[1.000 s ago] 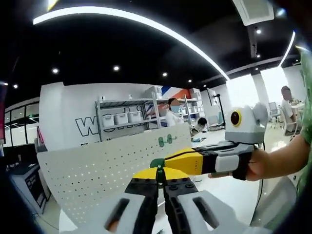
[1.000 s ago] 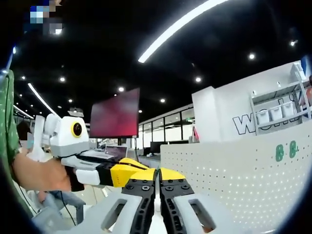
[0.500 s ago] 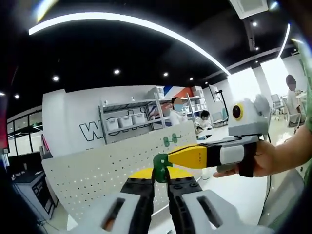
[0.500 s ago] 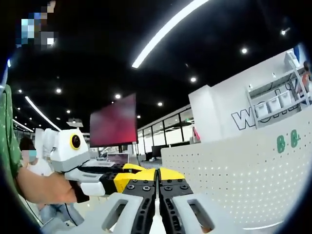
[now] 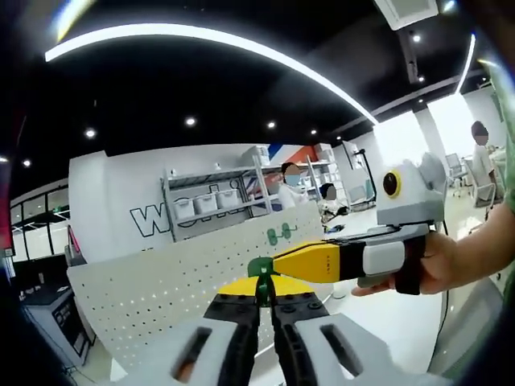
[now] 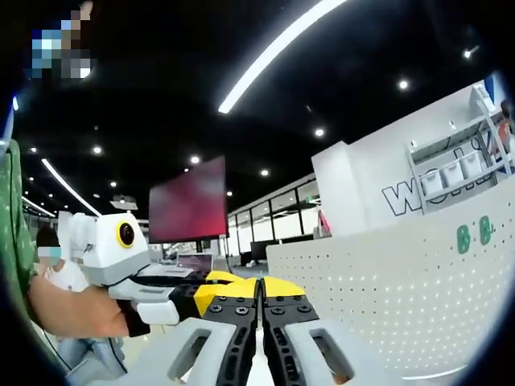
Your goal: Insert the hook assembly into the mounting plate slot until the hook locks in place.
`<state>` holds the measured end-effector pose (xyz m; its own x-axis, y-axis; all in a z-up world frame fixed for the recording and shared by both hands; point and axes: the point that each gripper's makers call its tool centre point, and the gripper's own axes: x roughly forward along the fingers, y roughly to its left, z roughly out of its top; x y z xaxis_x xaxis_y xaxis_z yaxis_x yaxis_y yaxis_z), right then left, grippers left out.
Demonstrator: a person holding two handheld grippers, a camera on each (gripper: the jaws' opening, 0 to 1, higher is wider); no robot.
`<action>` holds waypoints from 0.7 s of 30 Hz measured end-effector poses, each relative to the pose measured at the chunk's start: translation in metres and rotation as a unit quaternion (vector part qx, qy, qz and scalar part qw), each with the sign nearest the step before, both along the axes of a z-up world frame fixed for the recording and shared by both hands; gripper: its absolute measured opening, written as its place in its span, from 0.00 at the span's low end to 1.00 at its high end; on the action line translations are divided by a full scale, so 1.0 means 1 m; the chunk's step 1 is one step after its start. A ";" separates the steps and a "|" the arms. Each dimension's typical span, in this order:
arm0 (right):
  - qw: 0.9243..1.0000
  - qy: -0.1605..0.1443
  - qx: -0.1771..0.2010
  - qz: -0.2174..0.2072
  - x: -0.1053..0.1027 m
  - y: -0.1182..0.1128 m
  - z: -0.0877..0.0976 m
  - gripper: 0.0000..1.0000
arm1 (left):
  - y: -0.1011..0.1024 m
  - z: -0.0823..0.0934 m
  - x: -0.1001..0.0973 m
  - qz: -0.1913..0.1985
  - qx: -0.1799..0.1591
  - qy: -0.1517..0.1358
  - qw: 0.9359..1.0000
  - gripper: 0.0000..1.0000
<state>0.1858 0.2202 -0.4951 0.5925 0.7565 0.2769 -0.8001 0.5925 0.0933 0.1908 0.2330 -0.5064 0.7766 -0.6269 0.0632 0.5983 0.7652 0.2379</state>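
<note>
green plastic hook piece sits pinched at the tip of the left gripper, whose black-and-yellow jaws are pressed together around it in the left gripper view. the piece stands up from the jaw tips, its long axis roughly in line with the jaws, pointing toward the white perforated mounting board behind it. near the upper edge of that board, two more small green hooks hang side by side, well apart from the held piece.

the right gripper reaches in from the right of that view, lying almost level, its yellow tip just beside the green piece; whether it touches cannot be told. a bare hand wraps its grey handle, the forearm stretching off to the right.

in the right gripper view the right gripper shows its jaws closed tight with no gap, and what they hold, if anything, is hidden. the left gripper comes in from the left, held by a hand. the perforated board stands at right, with the green hooks near its top edge.
</note>
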 end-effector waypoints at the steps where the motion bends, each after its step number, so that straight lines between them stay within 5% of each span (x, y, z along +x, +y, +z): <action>1: 1.000 -0.001 -0.001 -0.001 0.000 0.000 0.000 0.00 | 0.000 0.000 0.000 0.000 0.000 -0.001 1.000 0.04; 21: 0.998 -0.028 -0.050 -0.024 -0.003 -0.002 0.000 0.00 | -0.004 -0.002 -0.001 -0.002 -0.018 0.013 1.000 0.03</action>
